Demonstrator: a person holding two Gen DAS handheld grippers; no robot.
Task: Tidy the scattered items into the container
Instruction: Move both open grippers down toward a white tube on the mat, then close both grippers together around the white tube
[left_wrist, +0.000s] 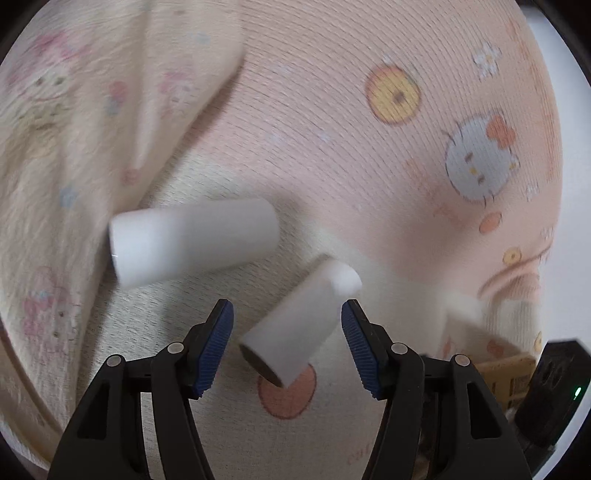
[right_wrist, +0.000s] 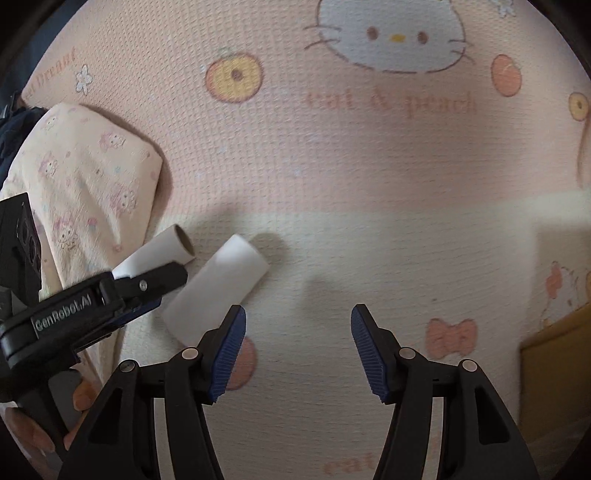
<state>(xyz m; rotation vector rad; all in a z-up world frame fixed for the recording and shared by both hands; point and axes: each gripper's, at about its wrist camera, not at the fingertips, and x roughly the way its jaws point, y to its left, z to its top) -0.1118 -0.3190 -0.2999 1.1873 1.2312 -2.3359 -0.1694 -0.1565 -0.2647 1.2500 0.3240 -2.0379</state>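
Observation:
Two white paper tubes lie on a pink cartoon-print bedsheet (left_wrist: 332, 110). In the left wrist view my left gripper (left_wrist: 287, 325) is open, its blue pads on either side of the near tube (left_wrist: 301, 325) without touching it. The second tube (left_wrist: 192, 242) lies to the upper left. In the right wrist view my right gripper (right_wrist: 298, 328) is open and empty above the sheet (right_wrist: 369, 184). One tube (right_wrist: 218, 286) lies just left of its left finger; the other tube (right_wrist: 159, 254) sits by my left gripper (right_wrist: 147, 282), which enters from the left.
A cream printed pillow (left_wrist: 55, 147) lies at the left, also in the right wrist view (right_wrist: 85, 177). A yellow-brown cardboard box edge (right_wrist: 554, 354) shows at the right, and in the left wrist view (left_wrist: 506, 373) beside a black device (left_wrist: 550, 387).

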